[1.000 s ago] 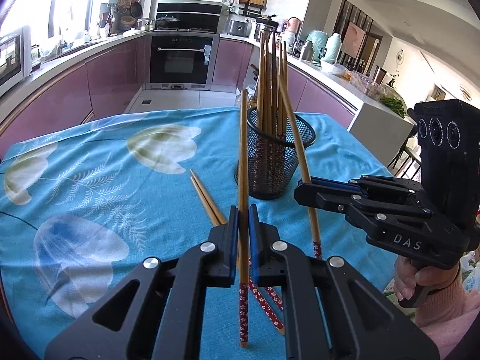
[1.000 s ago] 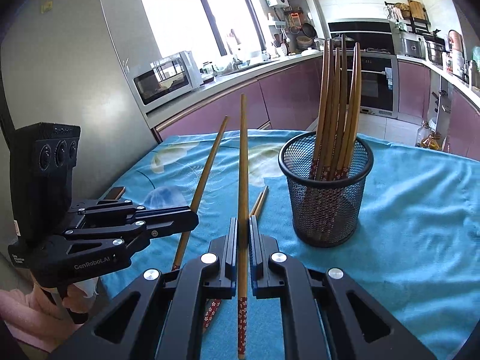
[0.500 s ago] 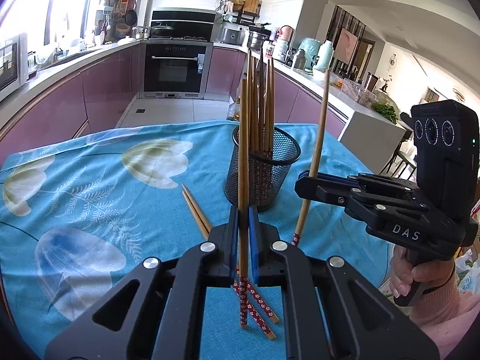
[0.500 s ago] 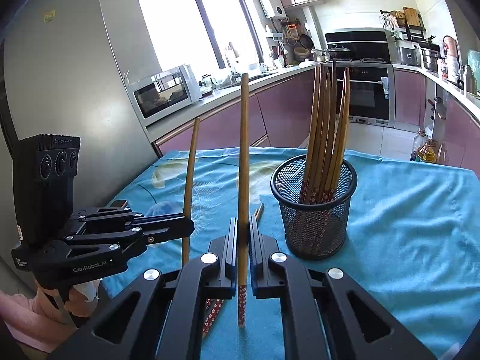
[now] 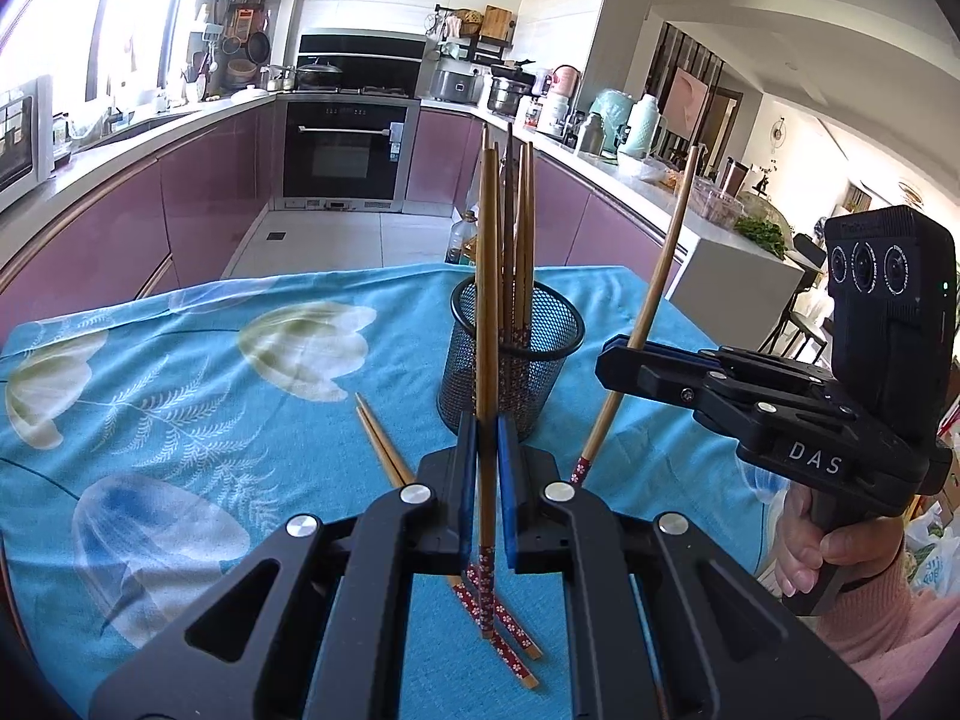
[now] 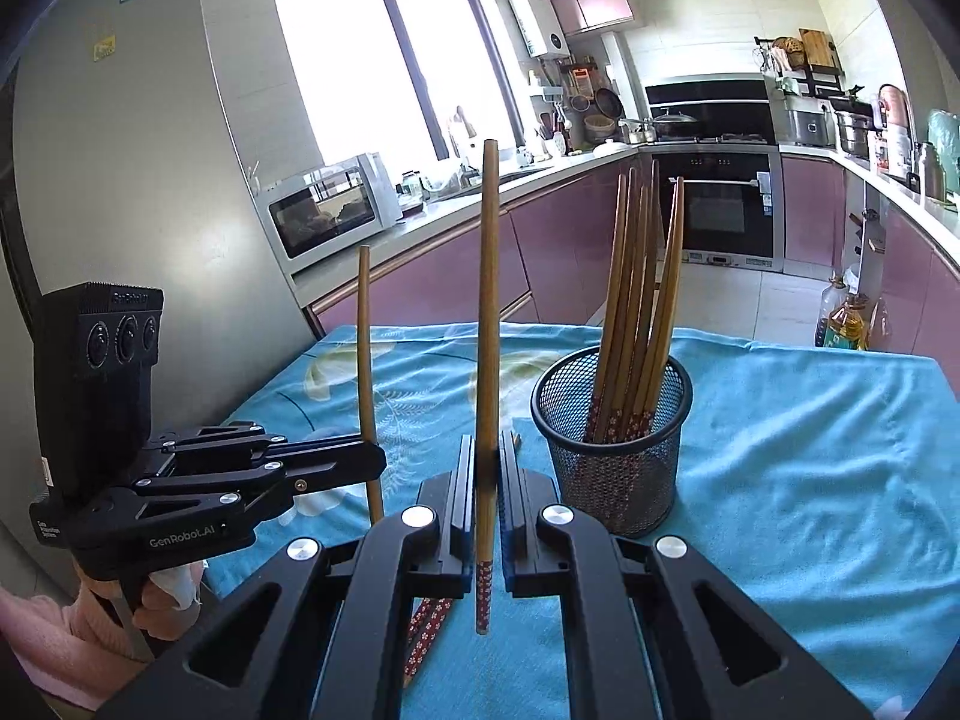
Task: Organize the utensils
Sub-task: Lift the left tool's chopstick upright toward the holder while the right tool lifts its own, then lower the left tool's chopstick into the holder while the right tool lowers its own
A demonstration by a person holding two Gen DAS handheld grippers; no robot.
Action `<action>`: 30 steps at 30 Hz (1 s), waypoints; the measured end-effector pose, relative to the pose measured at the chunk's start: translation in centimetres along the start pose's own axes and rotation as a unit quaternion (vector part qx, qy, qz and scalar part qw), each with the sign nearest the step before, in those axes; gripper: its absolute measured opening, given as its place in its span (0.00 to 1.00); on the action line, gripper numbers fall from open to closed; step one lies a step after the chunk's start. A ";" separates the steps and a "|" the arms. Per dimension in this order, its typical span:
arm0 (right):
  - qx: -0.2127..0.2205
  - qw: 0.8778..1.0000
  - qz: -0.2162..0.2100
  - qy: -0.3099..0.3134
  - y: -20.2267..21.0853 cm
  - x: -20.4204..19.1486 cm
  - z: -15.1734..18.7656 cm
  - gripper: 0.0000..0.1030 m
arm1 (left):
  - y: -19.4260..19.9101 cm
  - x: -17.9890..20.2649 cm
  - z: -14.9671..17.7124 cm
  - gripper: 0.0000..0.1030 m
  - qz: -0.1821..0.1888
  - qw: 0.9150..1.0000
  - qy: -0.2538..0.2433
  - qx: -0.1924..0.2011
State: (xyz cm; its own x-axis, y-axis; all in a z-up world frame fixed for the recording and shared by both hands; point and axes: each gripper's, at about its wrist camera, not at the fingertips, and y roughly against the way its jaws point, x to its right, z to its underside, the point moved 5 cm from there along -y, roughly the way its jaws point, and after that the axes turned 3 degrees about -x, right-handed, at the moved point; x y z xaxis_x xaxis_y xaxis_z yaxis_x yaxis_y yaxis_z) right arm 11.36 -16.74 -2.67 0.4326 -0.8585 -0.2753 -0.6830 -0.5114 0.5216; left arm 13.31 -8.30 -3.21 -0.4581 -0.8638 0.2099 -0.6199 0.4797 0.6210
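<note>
1. Left gripper (image 5: 487,483) tilted downward, jaws clenched on upright brown wooden chopstick (image 5: 486,324).
2. Right gripper (image 6: 487,501) likewise, jaws grasping second wooden chopstick (image 6: 487,312).
3. Black mesh holder (image 6: 612,456) at 1 o'clock on blue floral tabletop (image 6: 810,468), holding chopsticks.

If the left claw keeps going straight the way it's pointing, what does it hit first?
Most likely the black mesh holder, which stands straight ahead of the left claw beyond its held chopstick. The depth is hard to judge, so it might reach the blue tablecloth first.
</note>
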 end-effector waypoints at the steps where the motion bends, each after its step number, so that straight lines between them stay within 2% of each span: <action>1: 0.002 1.000 0.001 0.000 0.1 0.0 -0.1 0.06 | 0.1 0.0 -0.1 0.07 0.000 1.000 0.000 0.002; 30: 0.041 0.999 0.011 0.010 2.3 0.4 -2.7 0.06 | 0.6 1.1 -2.8 0.07 0.006 0.999 -0.015 0.030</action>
State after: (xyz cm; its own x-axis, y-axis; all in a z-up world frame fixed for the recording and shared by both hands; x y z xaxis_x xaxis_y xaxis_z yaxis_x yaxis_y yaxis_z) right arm 11.54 -18.15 0.66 0.4279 -0.8691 -0.2481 -0.7379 -0.4944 0.4594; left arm 14.22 -9.40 -0.46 -0.4834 -0.8537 0.1939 -0.6511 0.4986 0.5722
